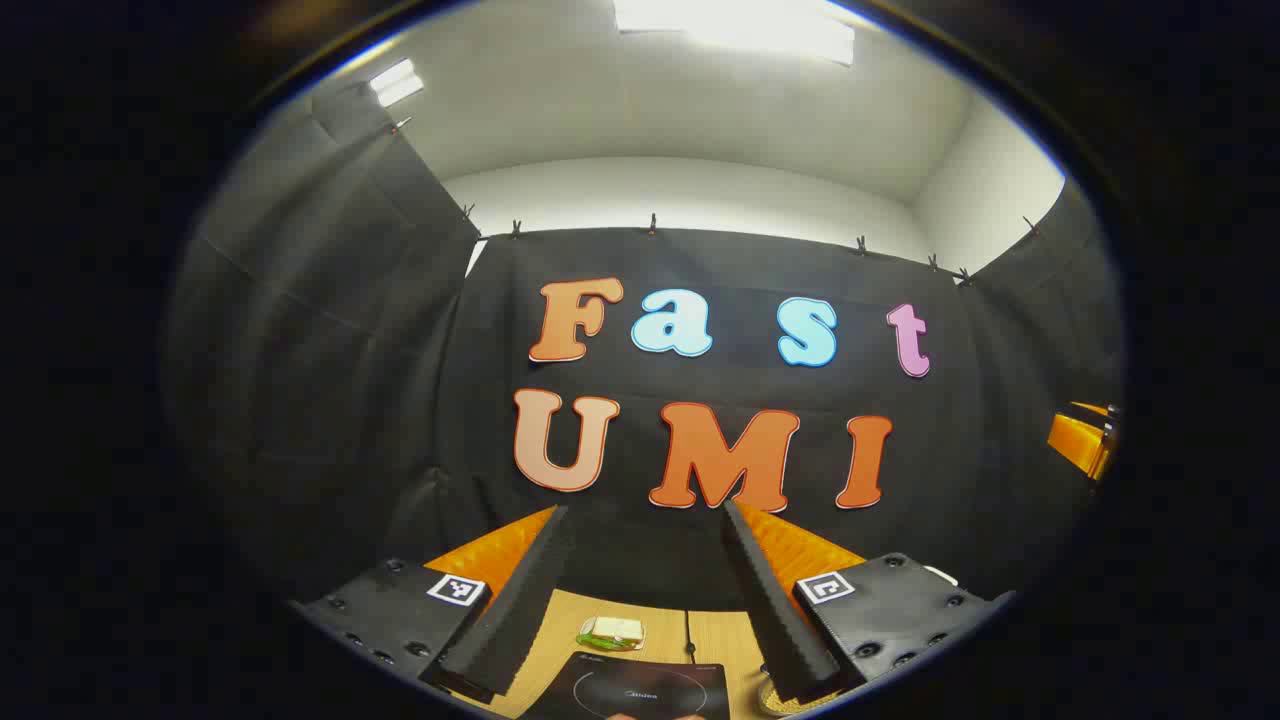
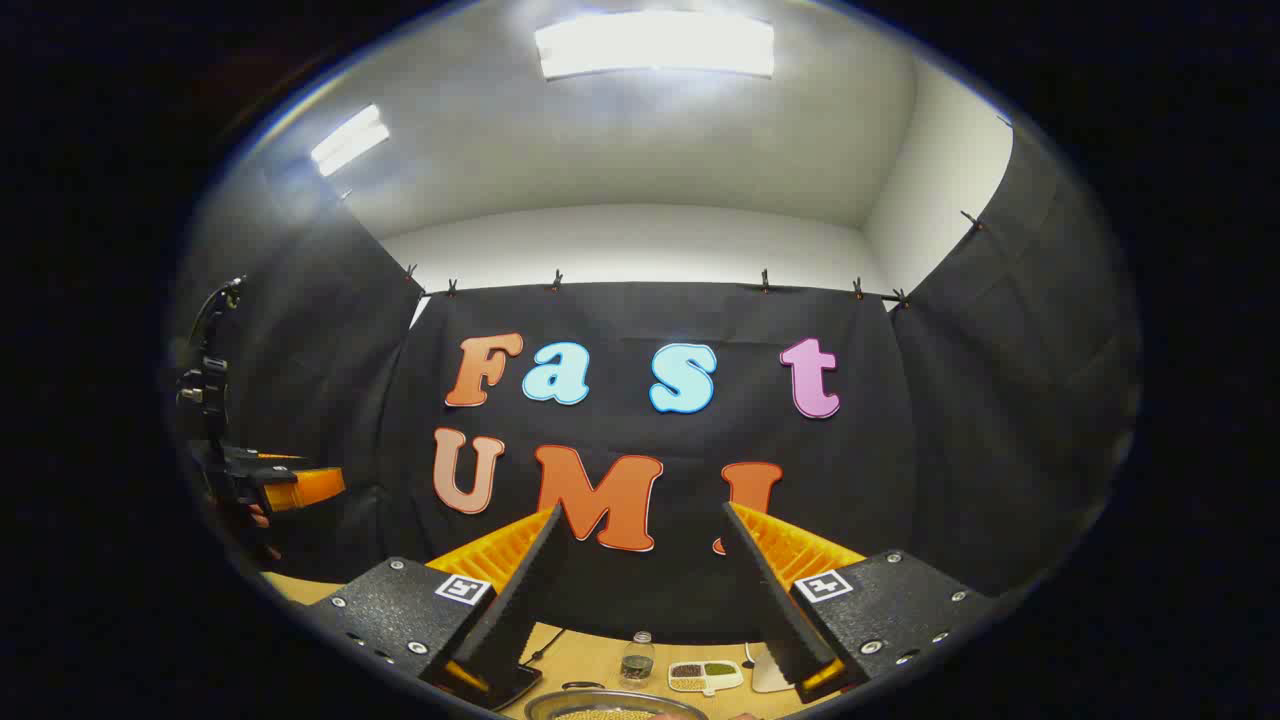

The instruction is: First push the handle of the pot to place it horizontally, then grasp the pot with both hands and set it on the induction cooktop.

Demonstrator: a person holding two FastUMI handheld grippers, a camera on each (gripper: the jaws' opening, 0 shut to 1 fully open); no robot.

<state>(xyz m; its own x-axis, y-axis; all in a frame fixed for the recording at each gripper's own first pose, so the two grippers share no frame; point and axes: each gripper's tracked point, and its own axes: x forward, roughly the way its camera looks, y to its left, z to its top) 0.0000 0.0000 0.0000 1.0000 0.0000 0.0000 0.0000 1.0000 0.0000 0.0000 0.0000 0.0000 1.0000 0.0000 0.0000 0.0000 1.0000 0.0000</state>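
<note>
Peeking over the bottom edge of the right gripper view, the pot (image 2: 615, 706) shows just its rim on the wooden table (image 2: 600, 655), its handle hidden, while the induction cooktop (image 1: 640, 685) lies low in the left gripper view. Both the left gripper (image 1: 645, 600) and right gripper (image 2: 640, 600) hang high with fingers spread, holding nothing. Coming down on an unseen handle risks a mis-aimed push that slides the pot into the small jar (image 2: 637, 660) and seed tray (image 2: 705, 676) behind it.

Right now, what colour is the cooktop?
Black, with a thin ring on top; the induction cooktop shows best in the left gripper view.

Right gripper (image 2: 640, 600) agape above pot (image 2: 615, 708)
</note>
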